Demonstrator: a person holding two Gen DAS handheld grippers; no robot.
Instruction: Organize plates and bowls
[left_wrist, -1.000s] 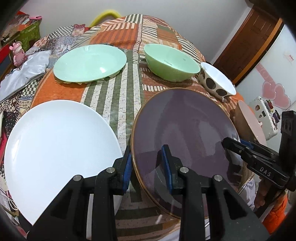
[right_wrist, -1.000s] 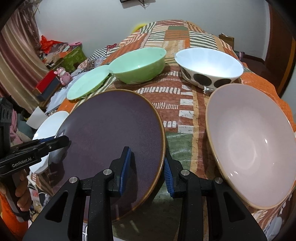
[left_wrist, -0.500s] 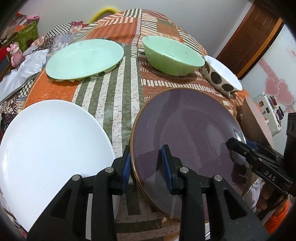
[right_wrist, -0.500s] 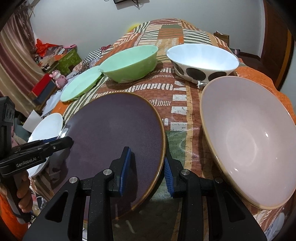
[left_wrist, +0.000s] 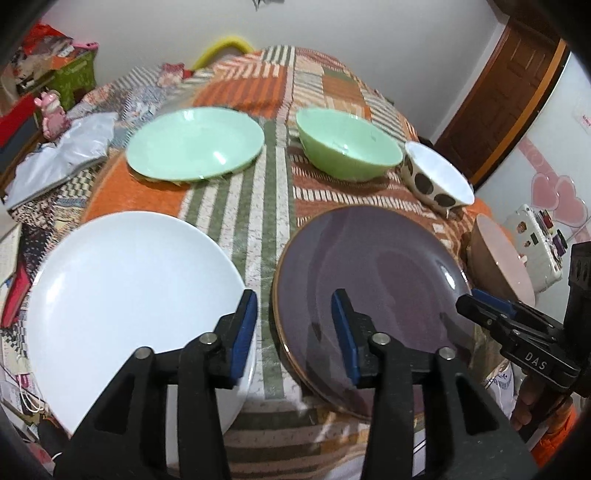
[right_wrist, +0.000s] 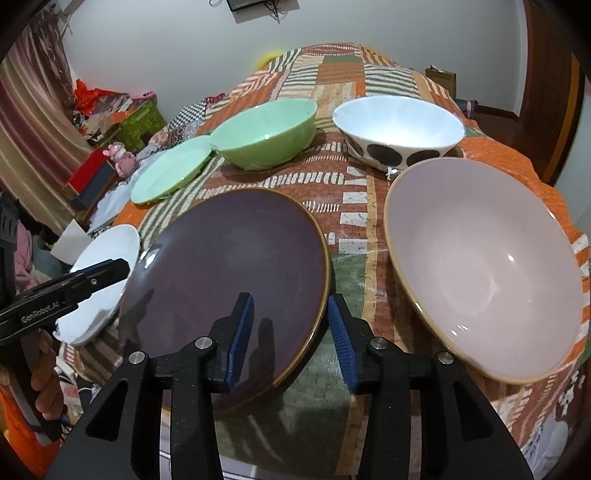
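Patchwork bedspread (left_wrist: 266, 206) in orange and green stripes carries all my crockery; biggest is the pale pink bowl (right_wrist: 487, 266) at the right edge, next the purple plate (left_wrist: 369, 280) at the near centre, then the white plate (left_wrist: 129, 295) to its left. Behind them I see the mint plate (left_wrist: 194, 144), the green bowl (left_wrist: 349, 146) and the spotted white bowl (right_wrist: 399, 129). My left gripper (left_wrist: 293, 332) gapes over the purple plate's left rim, gripping nothing; my right gripper (right_wrist: 290, 332) gapes astride its right rim, likewise released.
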